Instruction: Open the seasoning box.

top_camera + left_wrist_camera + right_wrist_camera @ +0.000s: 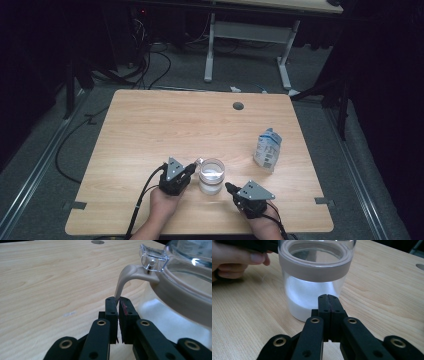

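A clear jar [211, 176] with white powder in its bottom half stands near the table's front edge, between my two grippers. It has a beige band under a clear lid [190, 255] with a clasp [153, 258]. A beige tab [123, 280] hangs from that band, and my left gripper [117, 300] is shut on its lower tip. In the high view the left gripper [192, 167] touches the jar's left side. My right gripper [328, 297] is shut on nothing, its tips just short of the jar [312, 285]. The high view has the right gripper [229, 187] at the jar's lower right.
A blue and white pouch [267, 148] stands upright at the right of the table [150, 125]. A round cable hole [238, 106] lies near the far edge. A hand [234, 261] holding the left gripper is beside the jar. Beyond the table stand a white desk frame [250, 45] and floor cables.
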`<state>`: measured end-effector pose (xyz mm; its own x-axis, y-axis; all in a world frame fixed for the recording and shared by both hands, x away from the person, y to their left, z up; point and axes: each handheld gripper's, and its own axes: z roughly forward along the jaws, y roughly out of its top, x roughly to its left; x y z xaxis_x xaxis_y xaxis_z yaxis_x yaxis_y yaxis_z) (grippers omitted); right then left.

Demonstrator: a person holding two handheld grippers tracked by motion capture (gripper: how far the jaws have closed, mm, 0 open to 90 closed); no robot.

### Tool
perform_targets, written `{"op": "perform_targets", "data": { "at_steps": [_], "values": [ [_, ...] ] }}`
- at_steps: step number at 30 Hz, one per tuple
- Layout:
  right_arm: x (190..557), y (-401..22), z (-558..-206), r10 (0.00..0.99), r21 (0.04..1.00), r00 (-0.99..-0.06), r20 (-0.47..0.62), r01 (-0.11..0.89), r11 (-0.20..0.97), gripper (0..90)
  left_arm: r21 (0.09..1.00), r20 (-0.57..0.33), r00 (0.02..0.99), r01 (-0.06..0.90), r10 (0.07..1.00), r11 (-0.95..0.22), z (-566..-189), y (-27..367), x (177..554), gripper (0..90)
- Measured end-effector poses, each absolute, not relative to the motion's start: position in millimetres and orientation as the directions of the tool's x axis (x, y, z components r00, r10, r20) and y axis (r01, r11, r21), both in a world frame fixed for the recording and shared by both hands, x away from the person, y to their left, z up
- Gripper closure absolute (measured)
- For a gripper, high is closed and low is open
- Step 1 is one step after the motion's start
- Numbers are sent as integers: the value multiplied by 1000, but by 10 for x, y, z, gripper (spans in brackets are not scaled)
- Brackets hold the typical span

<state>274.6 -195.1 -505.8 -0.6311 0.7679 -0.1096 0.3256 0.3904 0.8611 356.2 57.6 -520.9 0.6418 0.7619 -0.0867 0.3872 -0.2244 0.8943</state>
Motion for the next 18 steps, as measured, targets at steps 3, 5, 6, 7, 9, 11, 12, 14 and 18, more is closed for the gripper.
{"op": "perform_targets", "data": {
  "at_steps": [3, 5, 6, 7, 9, 11, 12, 14, 18],
  "values": [
    [2749, -1964, -5055, 769, 864, -630, -106, 325, 385, 898, 894, -86, 650, 384, 755, -229, -5208, 535, 3629, 862],
    [2750, -1972, -5056, 771, 864, -628, -105, 326, 383, 898, 895, -97, 651, 388, 753, -220, -5211, 522, 3654, 865],
    [2750, -1975, -5056, 771, 863, -628, -107, 326, 385, 897, 895, -97, 647, 389, 756, -218, -5210, 521, 3654, 863],
    [2750, -1979, -5056, 772, 863, -627, -107, 326, 385, 896, 895, -106, 647, 392, 755, -211, -5215, 521, 3651, 858],
    [2749, -1989, -5054, 774, 865, -624, -106, 326, 382, 892, 898, -110, 650, 389, 751, -205, -5212, 535, 3626, 828],
    [2749, -2002, -5051, 778, 866, -620, -104, 327, 377, 892, 901, -114, 649, 386, 753, -197, -5204, 571, 3584, 755],
    [2751, -2009, -5052, 779, 868, -619, -101, 328, 374, 892, 902, -120, 647, 388, 753, -189, -5199, 605, 3560, 741],
    [2757, -2022, -5054, 782, 868, -616, -95, 333, 368, 894, 906, -126, 643, 385, 756, -177, -5195, 683, 3518, 735],
    [2775, -2038, -5052, 786, 868, -612, -86, 341, 360, 899, 906, -115, 624, 386, 773, -176, -5177, 898, 3442, 747]
  ]
}}
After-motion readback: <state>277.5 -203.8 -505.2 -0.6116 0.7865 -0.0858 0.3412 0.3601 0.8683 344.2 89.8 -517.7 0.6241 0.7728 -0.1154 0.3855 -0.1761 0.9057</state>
